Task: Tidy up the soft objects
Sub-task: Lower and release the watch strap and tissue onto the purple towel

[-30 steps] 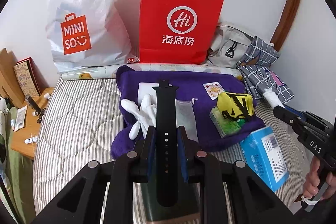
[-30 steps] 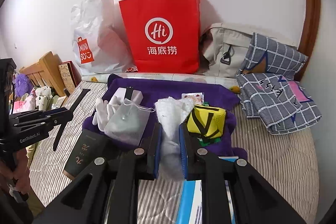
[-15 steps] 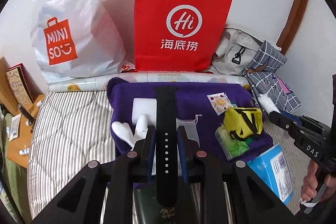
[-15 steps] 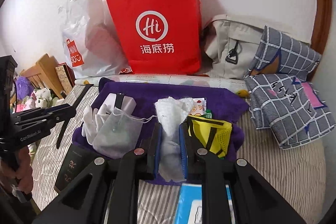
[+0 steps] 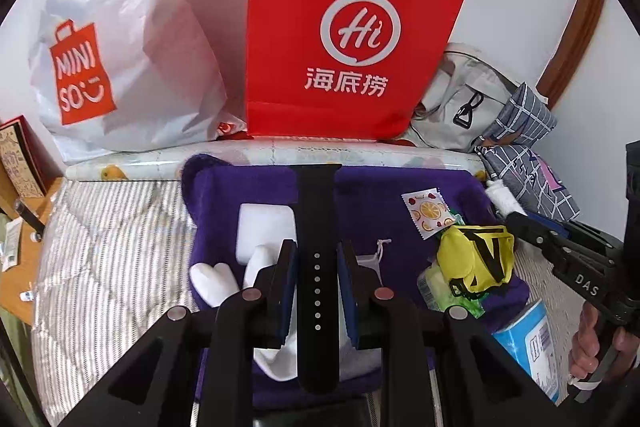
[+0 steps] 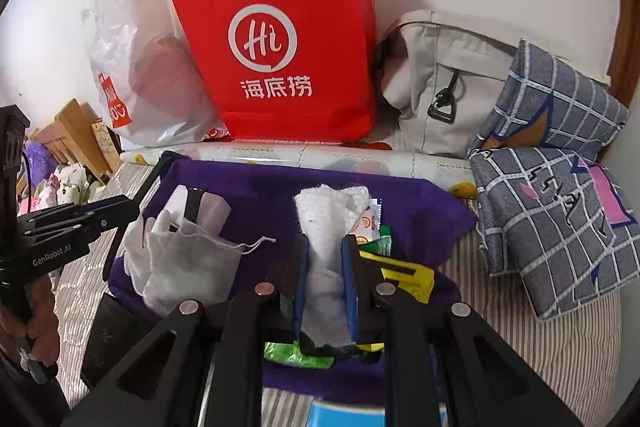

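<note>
My left gripper [image 5: 317, 267] is shut on a black watch strap [image 5: 316, 211] and holds it above the purple towel [image 5: 372, 187] on the bed. My right gripper [image 6: 325, 267] is shut on a white cloth [image 6: 330, 211] above the same towel [image 6: 412, 211]. On the towel lie white gloves [image 5: 210, 279], a white box [image 5: 264, 227], a grey mesh pouch [image 6: 188, 267], a yellow pouch [image 5: 476, 259], a green packet [image 5: 434, 283] and a fruit-print sachet [image 5: 426, 213].
A red paper bag [image 5: 352, 39] and a white Miniso bag [image 5: 116, 39] stand against the wall behind the towel. A grey backpack [image 6: 444, 79] and checked bedding [image 6: 556, 211] lie at the right. A blue box [image 5: 528, 343] lies at the front right.
Both grippers have moved forward over the purple towel, toward the red bag, each still holding its item.
</note>
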`<state>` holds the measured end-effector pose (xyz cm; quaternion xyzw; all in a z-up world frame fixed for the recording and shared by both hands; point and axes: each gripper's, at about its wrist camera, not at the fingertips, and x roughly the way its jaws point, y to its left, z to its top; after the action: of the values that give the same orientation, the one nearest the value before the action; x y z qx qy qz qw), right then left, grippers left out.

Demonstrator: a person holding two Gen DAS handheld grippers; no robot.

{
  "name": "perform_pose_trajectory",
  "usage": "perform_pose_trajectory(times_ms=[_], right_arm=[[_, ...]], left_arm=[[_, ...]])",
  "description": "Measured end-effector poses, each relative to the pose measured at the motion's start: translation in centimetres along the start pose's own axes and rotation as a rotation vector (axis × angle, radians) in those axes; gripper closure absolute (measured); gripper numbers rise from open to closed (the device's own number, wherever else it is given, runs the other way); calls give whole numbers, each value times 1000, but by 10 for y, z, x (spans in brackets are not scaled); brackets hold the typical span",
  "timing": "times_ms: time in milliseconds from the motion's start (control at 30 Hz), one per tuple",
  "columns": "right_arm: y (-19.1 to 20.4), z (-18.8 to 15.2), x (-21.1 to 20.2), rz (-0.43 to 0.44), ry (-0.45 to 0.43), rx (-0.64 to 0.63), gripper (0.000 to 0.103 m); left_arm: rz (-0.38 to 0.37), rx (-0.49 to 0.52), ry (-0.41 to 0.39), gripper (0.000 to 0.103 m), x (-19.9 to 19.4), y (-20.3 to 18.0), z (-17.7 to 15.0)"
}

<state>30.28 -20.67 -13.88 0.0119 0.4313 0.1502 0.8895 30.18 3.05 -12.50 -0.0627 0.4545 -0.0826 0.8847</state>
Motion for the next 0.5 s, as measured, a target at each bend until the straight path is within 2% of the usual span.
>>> perform_pose_trajectory(times_ms=[500], right_arm=[[-10, -5, 44, 11, 98, 20, 83]], left_arm=[[-30, 5, 91, 83, 37, 0, -2]])
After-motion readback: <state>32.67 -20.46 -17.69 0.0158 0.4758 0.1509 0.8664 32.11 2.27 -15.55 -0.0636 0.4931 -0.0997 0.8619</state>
